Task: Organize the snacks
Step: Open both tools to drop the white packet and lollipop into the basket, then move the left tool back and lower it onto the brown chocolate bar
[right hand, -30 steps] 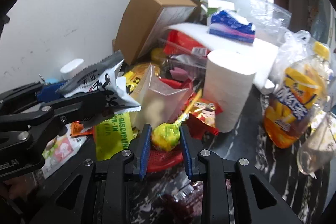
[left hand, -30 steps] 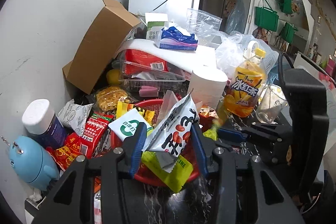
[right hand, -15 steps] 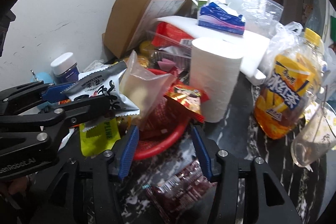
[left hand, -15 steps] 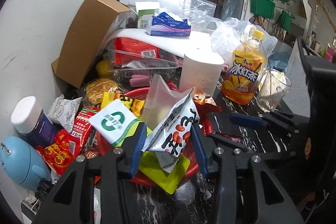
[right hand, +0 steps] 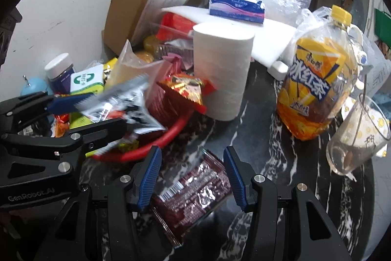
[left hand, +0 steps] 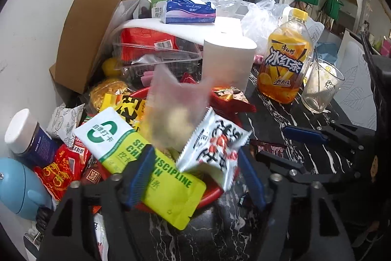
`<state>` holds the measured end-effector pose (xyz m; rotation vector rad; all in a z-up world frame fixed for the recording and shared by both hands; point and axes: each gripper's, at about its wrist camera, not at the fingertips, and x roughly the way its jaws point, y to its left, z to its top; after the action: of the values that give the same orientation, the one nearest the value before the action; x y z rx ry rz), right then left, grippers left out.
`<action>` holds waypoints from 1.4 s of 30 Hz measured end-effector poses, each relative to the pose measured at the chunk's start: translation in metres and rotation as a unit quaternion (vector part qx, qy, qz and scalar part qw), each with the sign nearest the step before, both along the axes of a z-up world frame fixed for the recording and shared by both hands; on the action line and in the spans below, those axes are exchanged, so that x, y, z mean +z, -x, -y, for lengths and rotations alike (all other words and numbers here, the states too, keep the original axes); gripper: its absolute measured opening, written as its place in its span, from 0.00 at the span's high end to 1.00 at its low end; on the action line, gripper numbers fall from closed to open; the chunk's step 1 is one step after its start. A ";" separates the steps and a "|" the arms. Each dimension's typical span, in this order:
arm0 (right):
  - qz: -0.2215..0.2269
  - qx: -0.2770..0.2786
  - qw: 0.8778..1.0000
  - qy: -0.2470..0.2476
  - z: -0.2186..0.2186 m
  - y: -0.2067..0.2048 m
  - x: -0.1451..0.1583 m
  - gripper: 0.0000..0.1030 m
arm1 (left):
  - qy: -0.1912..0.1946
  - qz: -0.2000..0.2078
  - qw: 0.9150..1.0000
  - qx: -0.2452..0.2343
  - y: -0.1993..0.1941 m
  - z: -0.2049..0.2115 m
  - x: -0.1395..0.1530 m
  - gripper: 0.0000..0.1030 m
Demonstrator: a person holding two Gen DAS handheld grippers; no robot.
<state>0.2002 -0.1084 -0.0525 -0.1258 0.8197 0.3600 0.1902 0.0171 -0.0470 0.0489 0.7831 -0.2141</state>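
White peanut packet (left hand: 215,148) – red-black print, blurred, between left gripper (left hand: 195,173) jaws just opening, right gripper (right hand: 193,175) agape

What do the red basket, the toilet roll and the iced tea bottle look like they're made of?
Red basket: likely plastic, with a glossy moulded rim. Toilet roll: soft white paper, matte, with faint layered texture. Iced tea bottle: clear plastic, probably; amber liquid shows through, with a yellow cap.

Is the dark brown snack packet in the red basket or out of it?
Out. The dark brown packet lies flat on the black marble counter, in front of the red basket.
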 end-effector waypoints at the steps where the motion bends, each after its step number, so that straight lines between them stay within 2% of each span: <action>1: -0.003 -0.001 1.000 -0.001 0.001 0.001 -0.001 0.49 | -0.002 0.001 1.000 0.000 0.001 0.002 0.000 0.28; 5: -0.004 -0.007 1.000 -0.001 0.006 0.006 -0.001 0.49 | -0.011 0.003 1.000 0.004 0.003 0.006 -0.001 0.28; 9: -0.004 -0.019 1.000 -0.002 0.012 0.012 0.000 0.49 | -0.004 0.010 1.000 0.002 0.009 0.008 0.003 0.28; 20: -0.003 -0.036 0.999 -0.010 0.029 0.035 0.008 0.49 | 0.012 0.037 0.999 0.002 0.053 0.020 0.022 0.28; 27: -0.017 -0.060 0.998 -0.013 0.047 0.061 0.008 0.49 | 0.051 0.020 0.998 -0.012 0.077 0.034 0.015 0.28; 32: -0.030 -0.077 0.996 -0.014 0.062 0.079 0.001 0.47 | 0.062 -0.011 0.997 -0.036 0.082 0.054 -0.004 0.28; 38: -0.048 -0.104 0.993 -0.015 0.083 0.089 -0.013 0.47 | 0.077 -0.049 0.995 -0.046 0.072 0.069 -0.029 0.28; 42: -0.057 -0.112 0.992 -0.013 0.090 0.088 -0.021 0.47 | 0.069 -0.056 0.995 -0.045 0.061 0.076 -0.040 0.28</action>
<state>0.1122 -0.1983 -0.0731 0.0126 0.9317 0.1664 0.1288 -0.0592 -0.0867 -0.0597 0.8761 -0.3584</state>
